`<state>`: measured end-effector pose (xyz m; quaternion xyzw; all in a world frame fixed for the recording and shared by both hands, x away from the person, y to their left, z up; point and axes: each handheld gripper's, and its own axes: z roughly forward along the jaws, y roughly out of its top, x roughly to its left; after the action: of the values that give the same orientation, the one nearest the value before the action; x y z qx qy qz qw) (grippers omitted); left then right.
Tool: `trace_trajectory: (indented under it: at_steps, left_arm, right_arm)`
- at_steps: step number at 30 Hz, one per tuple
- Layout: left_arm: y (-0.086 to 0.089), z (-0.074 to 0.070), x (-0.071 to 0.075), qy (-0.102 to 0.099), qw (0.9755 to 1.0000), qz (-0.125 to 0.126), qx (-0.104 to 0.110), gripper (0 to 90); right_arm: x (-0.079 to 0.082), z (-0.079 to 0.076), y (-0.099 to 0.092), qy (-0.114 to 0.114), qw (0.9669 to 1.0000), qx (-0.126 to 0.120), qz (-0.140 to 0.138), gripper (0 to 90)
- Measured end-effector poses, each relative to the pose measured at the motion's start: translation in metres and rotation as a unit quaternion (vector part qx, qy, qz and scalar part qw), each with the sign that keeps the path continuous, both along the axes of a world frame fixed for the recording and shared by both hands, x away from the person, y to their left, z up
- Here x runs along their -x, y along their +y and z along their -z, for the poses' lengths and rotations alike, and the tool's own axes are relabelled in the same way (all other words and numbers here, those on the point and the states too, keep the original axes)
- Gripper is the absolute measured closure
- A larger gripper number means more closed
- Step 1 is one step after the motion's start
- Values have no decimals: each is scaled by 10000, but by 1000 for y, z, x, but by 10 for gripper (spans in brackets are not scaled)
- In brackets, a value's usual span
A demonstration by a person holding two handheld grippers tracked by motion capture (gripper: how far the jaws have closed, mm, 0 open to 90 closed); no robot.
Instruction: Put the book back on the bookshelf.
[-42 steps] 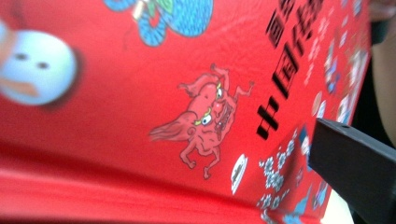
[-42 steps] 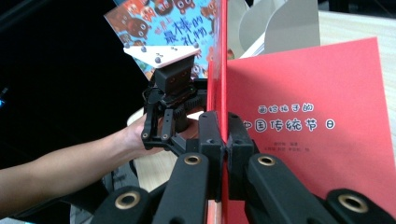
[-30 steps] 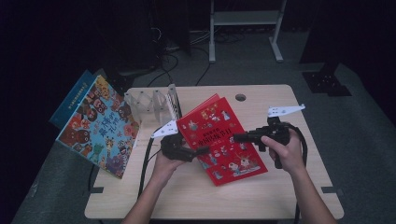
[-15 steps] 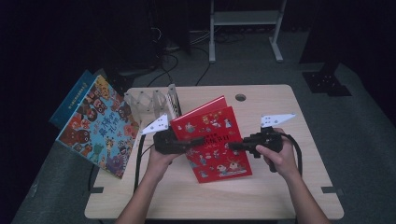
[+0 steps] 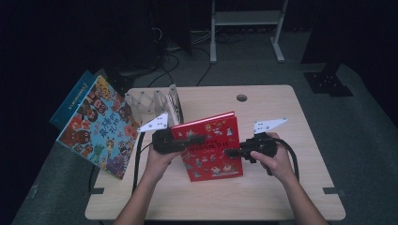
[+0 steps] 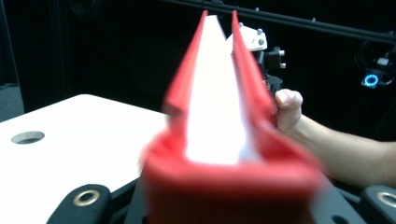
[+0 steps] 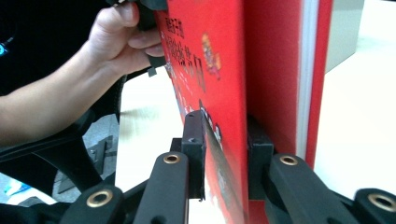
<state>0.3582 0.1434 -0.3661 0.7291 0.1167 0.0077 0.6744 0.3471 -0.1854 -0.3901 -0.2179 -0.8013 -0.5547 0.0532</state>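
A red picture book [image 5: 211, 150] stands tilted up over the wooden table [image 5: 281, 197], held between both hands. My left gripper [image 5: 199, 139] has just been closing and is shut on the book's left edge, with one jaw across the front cover. In the left gripper view the red book [image 6: 219, 116] hides the jaws. My right gripper [image 5: 228, 152] is at the right edge. Its jaws have just been opening. The cover [image 7: 219, 70] runs between them and leans on one pad [image 7: 258, 154], so the right gripper [image 7: 225, 135] is open.
A colourful picture book [image 5: 101, 126] leans at the table's left edge over a blue book [image 5: 75, 93]. A clear rack [image 5: 155, 103] stands at the back left. A cable hole [image 5: 241, 98] lies near the far edge.
The book has tipped up from a slant and shifted toward the front. The left jaws closed over its left edge as that hand rose. The right hand sank and its jaws loosened.
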Motion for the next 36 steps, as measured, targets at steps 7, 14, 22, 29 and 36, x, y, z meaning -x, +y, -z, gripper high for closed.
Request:
trace_trajectory:
  at_steps: [7, 14, 22, 29, 36]
  left_arm:
    - [-2, -17, 8, -61, 9999, 55, -88, 756]
    - [0, -23, 8, 46, 10000, 38, -49, 772]
    - [7, -25, 8, 111, 9997, -239, 11, 793]
    - [14, -24, 5, 281, 9981, -544, -41, 793]
    - [25, -30, 10, 182, 9966, -779, -181, 793]
  right_arm:
    - [2, -5, -2, -130, 9998, -85, -81, 729]
    - [3, -8, -7, -209, 9989, -268, -315, 645]
    - [-1, -7, -24, -364, 9990, -245, -73, 585]
    - [-10, 6, -36, -368, 9974, 116, 604, 495]
    - [-29, 33, -62, -322, 9728, 846, 2130, 373]
